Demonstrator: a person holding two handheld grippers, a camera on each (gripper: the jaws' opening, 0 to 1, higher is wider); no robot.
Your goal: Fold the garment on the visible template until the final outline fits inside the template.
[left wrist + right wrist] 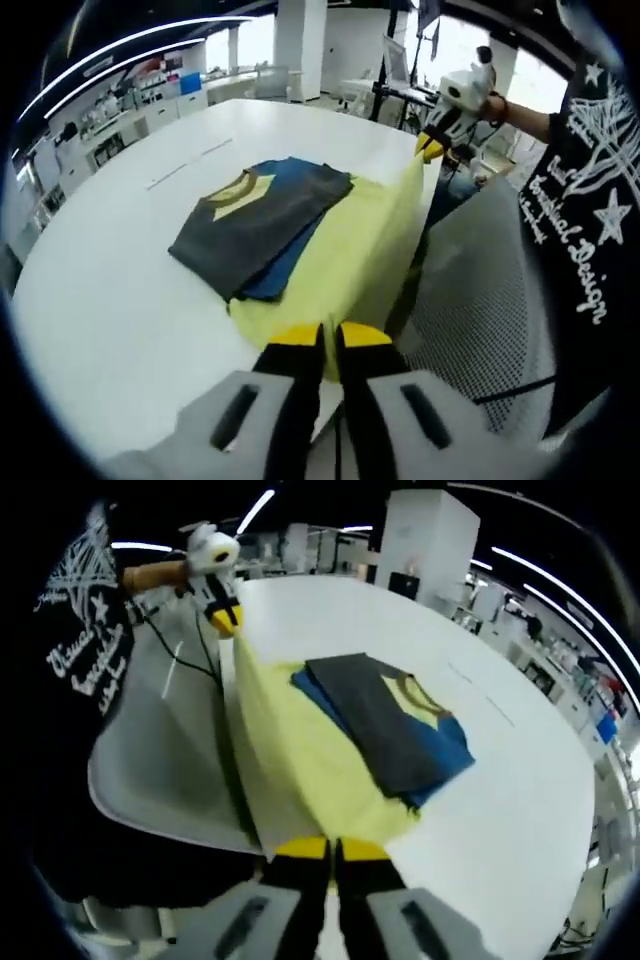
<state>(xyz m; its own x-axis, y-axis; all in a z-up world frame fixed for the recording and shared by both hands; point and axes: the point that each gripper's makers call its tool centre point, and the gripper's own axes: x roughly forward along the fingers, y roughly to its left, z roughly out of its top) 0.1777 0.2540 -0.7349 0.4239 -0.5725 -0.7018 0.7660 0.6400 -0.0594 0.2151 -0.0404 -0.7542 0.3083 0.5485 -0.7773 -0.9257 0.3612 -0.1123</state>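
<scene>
At the near edge of the broad white table [120, 300] a pale yellow cloth garment [340, 250] lies spread, with a folded dark grey piece [255, 225] and a blue piece [290, 255] stacked on its far half. I cannot make out a separate template; it may be hidden under the cloth. The person, in a black printed top [585, 230], stands at the table's edge with a pair of tongs in each hand. The left gripper [330, 335] has its yellow-tipped jaws closed together on one near corner of the yellow garment, and the right gripper [330, 848] is likewise pinched shut on the other near corner; each also appears in the other's view, at the far end of the same hem. So that hem runs taut from one pair of tongs to the other, lifted off the table edge, and the garment's body lies straight ahead of both, neither hand nearer. From here I would judge the coming move to be carrying this hem forward over the stack.
</scene>
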